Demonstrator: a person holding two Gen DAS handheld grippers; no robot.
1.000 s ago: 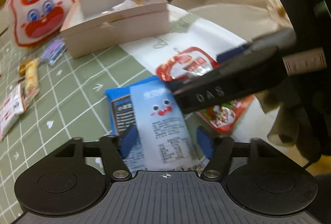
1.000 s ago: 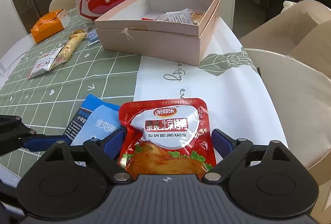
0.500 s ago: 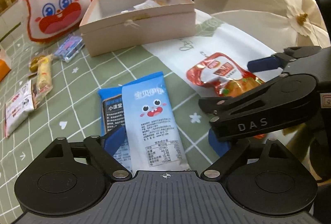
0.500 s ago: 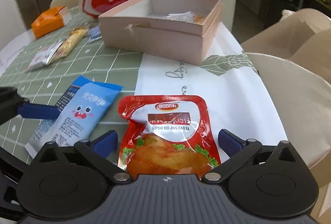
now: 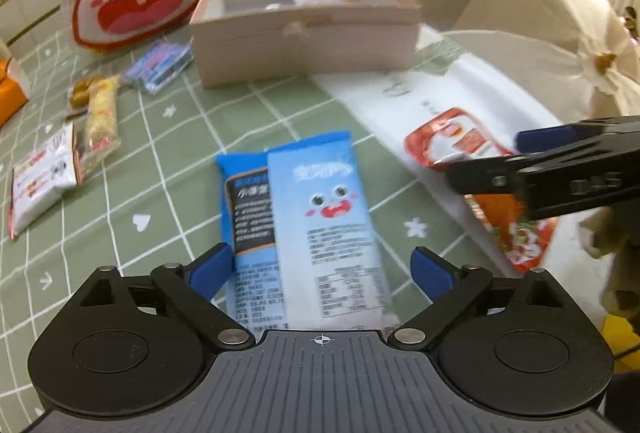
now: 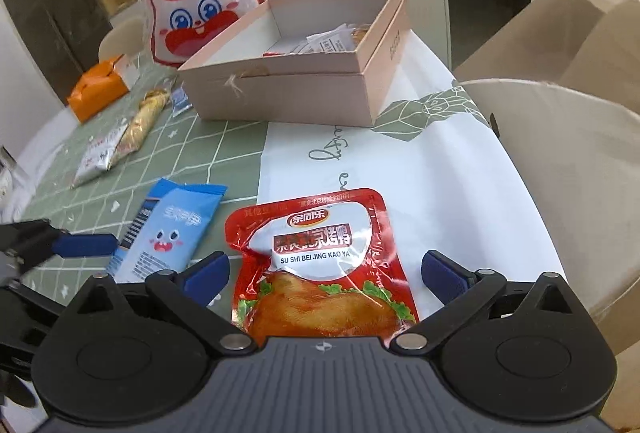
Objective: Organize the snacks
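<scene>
A light blue snack packet [image 5: 324,217] with a cartoon face lies flat on the green checked tablecloth [image 5: 160,193]. My left gripper [image 5: 322,269] stands open over its near end, blue pads [image 5: 210,267] clear of both sides. A red roast-duck pouch [image 6: 320,269] lies on the white part of the cloth, between the wide-apart fingers of my open right gripper [image 6: 326,271], untouched. The blue packet [image 6: 168,233] lies just left of the pouch. Behind both stands an open pink box [image 6: 304,73] holding a few small packets. The right gripper's arm [image 5: 560,173] crosses over the pouch [image 5: 452,141] in the left wrist view.
A rabbit-faced bag [image 6: 196,9] stands behind the box. Several small snacks [image 5: 96,109] lie left on the cloth, beside an orange box [image 6: 98,89]. Beige chairs [image 6: 560,113] stand past the table's right edge.
Both grippers' jaws spread wider around their packets. The left gripper shifted sideways, so the blue packet now lies centred between its fingers. The right wrist view rolled slightly.
</scene>
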